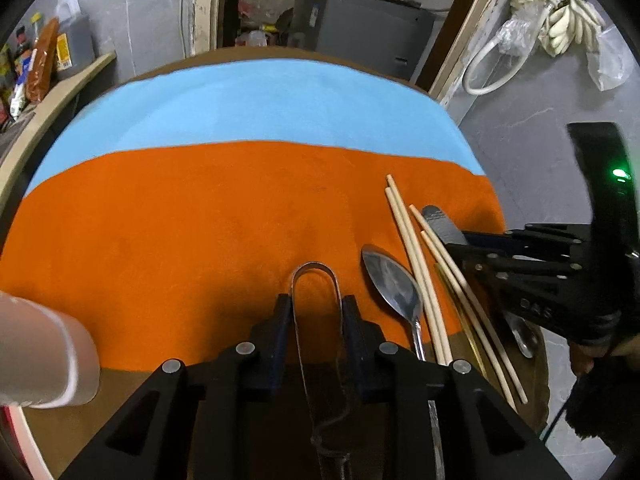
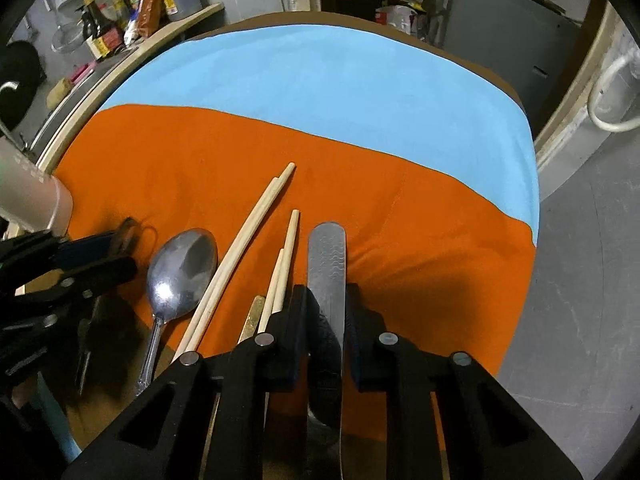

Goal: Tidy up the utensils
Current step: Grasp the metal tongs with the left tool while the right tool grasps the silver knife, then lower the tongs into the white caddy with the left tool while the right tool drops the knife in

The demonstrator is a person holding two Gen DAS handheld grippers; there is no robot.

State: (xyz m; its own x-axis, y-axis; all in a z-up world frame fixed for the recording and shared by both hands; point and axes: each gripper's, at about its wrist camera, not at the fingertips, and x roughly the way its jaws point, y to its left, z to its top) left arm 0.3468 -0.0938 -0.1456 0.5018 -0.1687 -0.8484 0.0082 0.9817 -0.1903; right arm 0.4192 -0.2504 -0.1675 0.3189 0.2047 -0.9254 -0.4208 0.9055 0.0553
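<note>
My left gripper (image 1: 315, 306) is shut on a thin metal looped utensil (image 1: 314, 276), held over the orange cloth (image 1: 180, 220). My right gripper (image 2: 326, 300) is shut on a flat steel handle with a wave pattern (image 2: 328, 256), which also shows in the left wrist view (image 1: 442, 222). A steel spoon (image 1: 392, 280) lies bowl up between the two grippers and also shows in the right wrist view (image 2: 180, 268). Two pairs of wooden chopsticks (image 2: 248, 248) lie next to the spoon, also in the left wrist view (image 1: 416, 256). A gold-coloured utensil (image 2: 252, 318) lies partly under the chopsticks.
A blue cloth (image 1: 260, 104) covers the far half of the round brown table (image 1: 120, 392). A gloved hand (image 1: 44, 356) rests at the table's left edge. A shelf with bottles (image 2: 120, 20) stands at the far left. A grey cabinet (image 1: 368, 36) stands behind the table.
</note>
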